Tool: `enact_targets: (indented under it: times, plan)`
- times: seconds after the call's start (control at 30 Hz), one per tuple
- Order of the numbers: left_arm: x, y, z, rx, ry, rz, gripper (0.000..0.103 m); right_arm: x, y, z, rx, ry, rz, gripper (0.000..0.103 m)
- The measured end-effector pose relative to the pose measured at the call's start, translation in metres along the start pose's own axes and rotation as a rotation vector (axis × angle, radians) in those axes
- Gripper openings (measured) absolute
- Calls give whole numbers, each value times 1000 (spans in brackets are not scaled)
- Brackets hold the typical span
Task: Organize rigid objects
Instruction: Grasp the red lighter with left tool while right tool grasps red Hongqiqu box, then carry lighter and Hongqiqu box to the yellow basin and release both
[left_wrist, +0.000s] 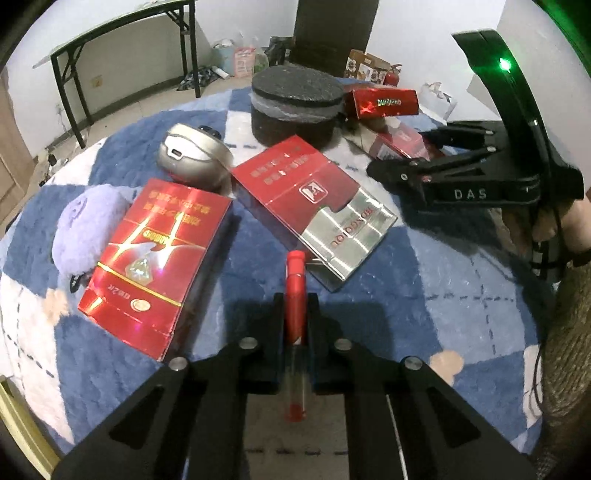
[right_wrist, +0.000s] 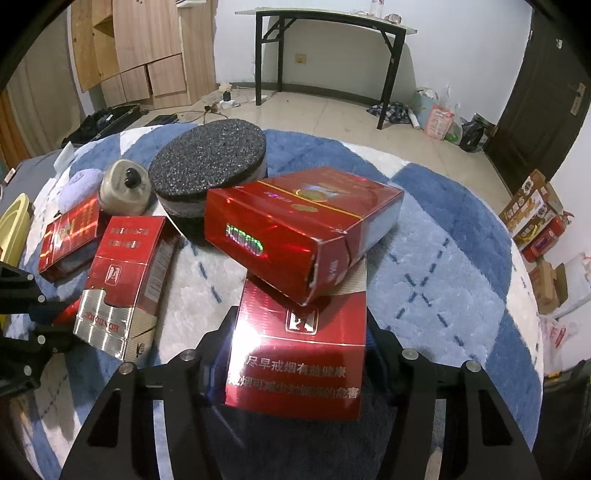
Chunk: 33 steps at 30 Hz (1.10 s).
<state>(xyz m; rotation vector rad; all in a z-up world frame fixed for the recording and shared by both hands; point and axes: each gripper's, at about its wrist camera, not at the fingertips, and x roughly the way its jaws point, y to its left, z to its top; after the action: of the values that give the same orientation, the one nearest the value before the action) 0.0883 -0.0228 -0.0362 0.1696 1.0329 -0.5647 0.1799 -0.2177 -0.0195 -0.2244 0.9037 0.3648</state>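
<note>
My left gripper (left_wrist: 296, 317) is shut on a slim pen (left_wrist: 295, 280) with a red cap and a clear barrel, held just above the blue and white checked rug (left_wrist: 443, 295). A red and silver cigarette box (right_wrist: 295, 354) sits between the pads of my right gripper (right_wrist: 299, 332), which is shut on its sides. A shiny red box (right_wrist: 295, 225) lies tilted across that box's far end. In the left wrist view the right gripper (left_wrist: 410, 155) shows at the right, a hand behind it.
On the rug lie a shiny red box (left_wrist: 155, 258), a red and silver box (left_wrist: 310, 206), a silver round device (left_wrist: 192, 155), a purple plush (left_wrist: 85, 229) and a black foam-topped round tub (left_wrist: 295, 99). A black-legged table (right_wrist: 332, 22) stands by the wall.
</note>
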Motion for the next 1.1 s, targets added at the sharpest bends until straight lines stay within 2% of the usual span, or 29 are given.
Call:
enact_targets:
  times: [0.2,0.33,0.47,0.57,0.67,0.7,0.77,0.8,0.9,1.0,1.1]
  plan:
    - [-21,-9,1,58,-24,9,11,-28,-2,-1,-49,5,-46,55]
    - [-42,1,3,17,-89,17,11,-35,-28,-8,12,-5,-37,55]
    - [-61,14,4,-42,-152,25,11,-41,-55,-15,86,-13,-66,55]
    - [-79,25,8,-119,-216,79,11,-57,-68,-16,134,-60,-89,55]
    - [-109,37,6,-182,-289,235,11,-81,-65,-15,145,-135,-69,55]
    - [-119,38,3,-193,-307,260,11,-88,-60,-13,138,-163,-53,55]
    - [-145,44,-8,-198,-333,313,11,-104,-39,-8,96,-217,-8,55]
    - [-164,50,-18,-199,-344,377,11,-110,-24,-6,56,-229,5,55]
    - [-202,79,-43,-240,-355,471,11,-121,40,0,-93,-261,38,55]
    - [-221,117,-77,-325,-295,561,11,-130,105,-4,-223,-287,125,55]
    - [-234,149,-109,-414,-282,600,11,-136,184,-10,-375,-288,233,55]
